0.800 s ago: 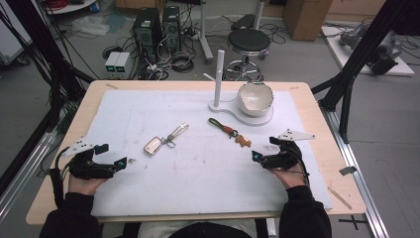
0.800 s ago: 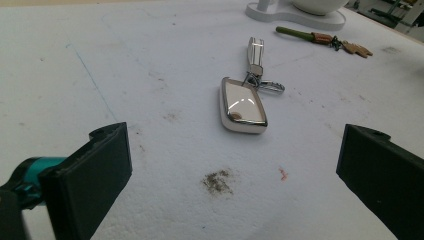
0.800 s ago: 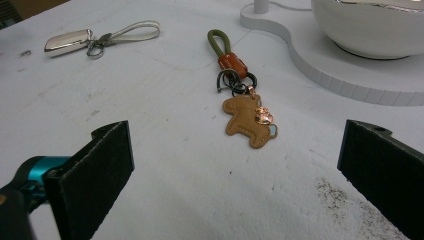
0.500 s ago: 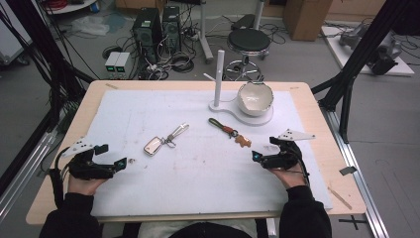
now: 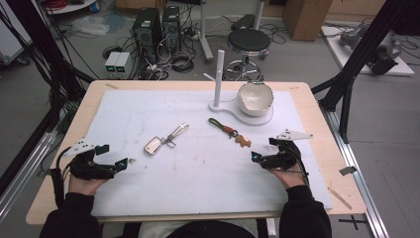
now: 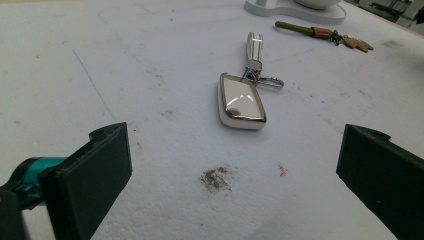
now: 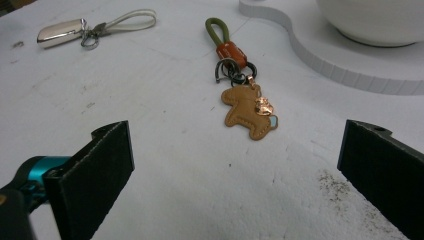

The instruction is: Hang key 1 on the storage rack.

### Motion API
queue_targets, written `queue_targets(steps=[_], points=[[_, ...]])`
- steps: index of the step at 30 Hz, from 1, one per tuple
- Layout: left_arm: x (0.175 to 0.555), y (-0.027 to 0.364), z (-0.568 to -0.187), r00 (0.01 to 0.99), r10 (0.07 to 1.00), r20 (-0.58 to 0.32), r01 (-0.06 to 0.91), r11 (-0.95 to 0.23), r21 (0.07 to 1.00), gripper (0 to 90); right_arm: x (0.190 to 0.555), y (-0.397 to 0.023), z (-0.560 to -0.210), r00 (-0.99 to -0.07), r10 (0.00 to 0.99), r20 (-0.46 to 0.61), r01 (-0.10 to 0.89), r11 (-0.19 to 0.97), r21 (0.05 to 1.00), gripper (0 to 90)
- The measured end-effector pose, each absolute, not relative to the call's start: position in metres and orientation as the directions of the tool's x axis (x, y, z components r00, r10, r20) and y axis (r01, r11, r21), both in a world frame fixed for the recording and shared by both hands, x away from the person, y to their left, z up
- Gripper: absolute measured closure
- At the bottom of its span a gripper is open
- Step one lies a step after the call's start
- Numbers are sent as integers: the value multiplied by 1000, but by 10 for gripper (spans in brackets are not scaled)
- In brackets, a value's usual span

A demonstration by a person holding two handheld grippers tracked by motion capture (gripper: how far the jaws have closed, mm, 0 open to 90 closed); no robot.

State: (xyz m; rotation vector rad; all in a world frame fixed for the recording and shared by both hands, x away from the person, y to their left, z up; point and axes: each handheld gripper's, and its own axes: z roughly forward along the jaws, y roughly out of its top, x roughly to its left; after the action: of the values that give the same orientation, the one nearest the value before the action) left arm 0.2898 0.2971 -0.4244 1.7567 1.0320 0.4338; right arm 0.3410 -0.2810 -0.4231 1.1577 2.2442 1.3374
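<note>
A silver-white key fob [image 5: 153, 146] [image 6: 242, 101] with a pale strap [image 5: 179, 131] lies left of the middle of the white mat. Right of it lies a keychain [image 5: 229, 131] with a green loop [image 7: 217, 30], an orange band and a tan leather animal charm [image 7: 248, 111]. My left gripper [image 5: 114, 156] [image 6: 234, 150] rests low at the near left, open, jaws wide apart and aimed at the fob some way ahead. Open too, my right gripper [image 5: 263, 150] [image 7: 235, 145] sits at the near right, with the charm a short way beyond its jaws.
A white stand base [image 5: 237, 115] at the back centre carries an upright post [image 5: 218, 74] and a white bowl [image 5: 255, 97]. The mat [image 5: 198, 188] covers most of the wooden table [image 5: 322, 124]. Black frame legs, a stool and computers stand beyond the table.
</note>
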Motion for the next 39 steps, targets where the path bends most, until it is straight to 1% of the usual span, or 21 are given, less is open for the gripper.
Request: queue_targets(steps=[3,6,11,26,39], points=[[290,297,-424,570,806,-162,439,-131,889,17,343,-279,-423,-646,750,145,495,266,827,7],[290,296,-425,566,809,-159,441,-134,888,17,347,-273,-424,-661,738,133,506,309,805,7],[289,296,-425,568,808,-155,442,-141,886,17,355,-266,-425,-667,734,130,521,335,785,7],[287,295,-425,558,819,-134,442,-156,883,17,376,-254,-412,-685,717,129,519,355,778,7],[288,295,-425,564,815,-133,442,-161,882,17,398,-227,-399,-720,687,98,502,418,758,7]])
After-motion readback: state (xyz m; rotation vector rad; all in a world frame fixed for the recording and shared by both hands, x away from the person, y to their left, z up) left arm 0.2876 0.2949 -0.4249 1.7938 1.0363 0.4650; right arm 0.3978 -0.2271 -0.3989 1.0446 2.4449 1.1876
